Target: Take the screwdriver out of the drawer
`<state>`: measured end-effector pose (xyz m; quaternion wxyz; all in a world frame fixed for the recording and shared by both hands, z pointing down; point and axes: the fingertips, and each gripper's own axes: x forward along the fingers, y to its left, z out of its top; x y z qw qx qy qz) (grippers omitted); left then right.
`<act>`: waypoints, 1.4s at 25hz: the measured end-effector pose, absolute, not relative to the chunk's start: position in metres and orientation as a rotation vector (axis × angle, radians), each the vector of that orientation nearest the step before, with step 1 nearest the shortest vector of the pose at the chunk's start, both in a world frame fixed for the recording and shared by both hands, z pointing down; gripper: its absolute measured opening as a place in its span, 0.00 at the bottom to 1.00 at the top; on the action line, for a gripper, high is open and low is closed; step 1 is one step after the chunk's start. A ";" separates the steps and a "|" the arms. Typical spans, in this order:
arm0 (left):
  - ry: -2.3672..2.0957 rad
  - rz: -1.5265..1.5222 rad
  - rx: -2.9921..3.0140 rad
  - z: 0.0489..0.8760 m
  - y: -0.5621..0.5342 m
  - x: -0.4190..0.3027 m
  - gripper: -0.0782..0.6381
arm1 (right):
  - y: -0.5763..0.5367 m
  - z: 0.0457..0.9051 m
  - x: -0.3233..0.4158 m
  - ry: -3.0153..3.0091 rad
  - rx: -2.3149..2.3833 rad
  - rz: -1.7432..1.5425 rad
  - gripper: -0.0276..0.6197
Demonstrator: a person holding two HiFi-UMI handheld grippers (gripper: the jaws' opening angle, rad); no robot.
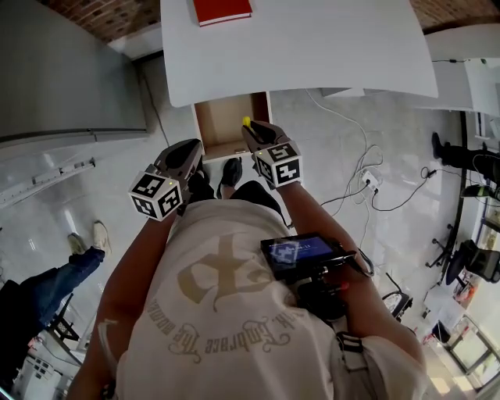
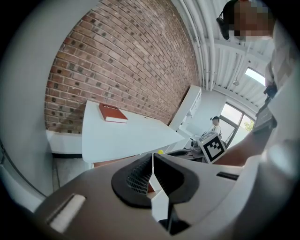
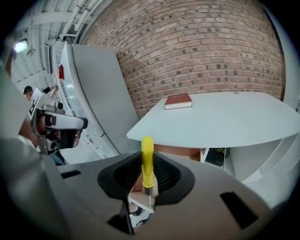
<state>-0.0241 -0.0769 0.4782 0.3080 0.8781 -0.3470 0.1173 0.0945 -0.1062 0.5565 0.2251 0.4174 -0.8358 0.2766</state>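
Observation:
A yellow-handled screwdriver (image 3: 147,161) stands upright between the jaws of my right gripper (image 3: 147,174), which is shut on it, with the metal shaft pointing down. In the head view the handle tip (image 1: 246,121) shows above the right gripper (image 1: 250,131), over the open wooden drawer (image 1: 223,129) under the white table (image 1: 312,55). My left gripper (image 1: 195,160) hangs beside the drawer's left front corner. Its jaws meet with nothing between them (image 2: 152,176). From the left gripper view the screwdriver tip (image 2: 161,152) peeks out beside the right gripper's marker cube (image 2: 212,146).
A red book (image 1: 223,9) lies on the table's far side. A grey cabinet (image 1: 62,70) stands to the left. Cables and a power strip (image 1: 369,180) lie on the floor at the right. Another person's legs (image 1: 58,281) stand at the lower left.

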 end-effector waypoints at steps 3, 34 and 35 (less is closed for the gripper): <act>-0.925 0.308 2.336 0.473 -0.079 -0.025 0.13 | -0.103 0.545 0.095 -2.319 1.156 0.751 0.14; -0.972 0.231 2.452 0.422 -0.105 -0.018 0.13 | -0.117 0.422 0.101 -2.621 1.204 0.618 0.14; -0.975 0.226 2.453 0.421 -0.108 -0.020 0.13 | -0.120 0.420 0.099 -2.624 1.198 0.611 0.14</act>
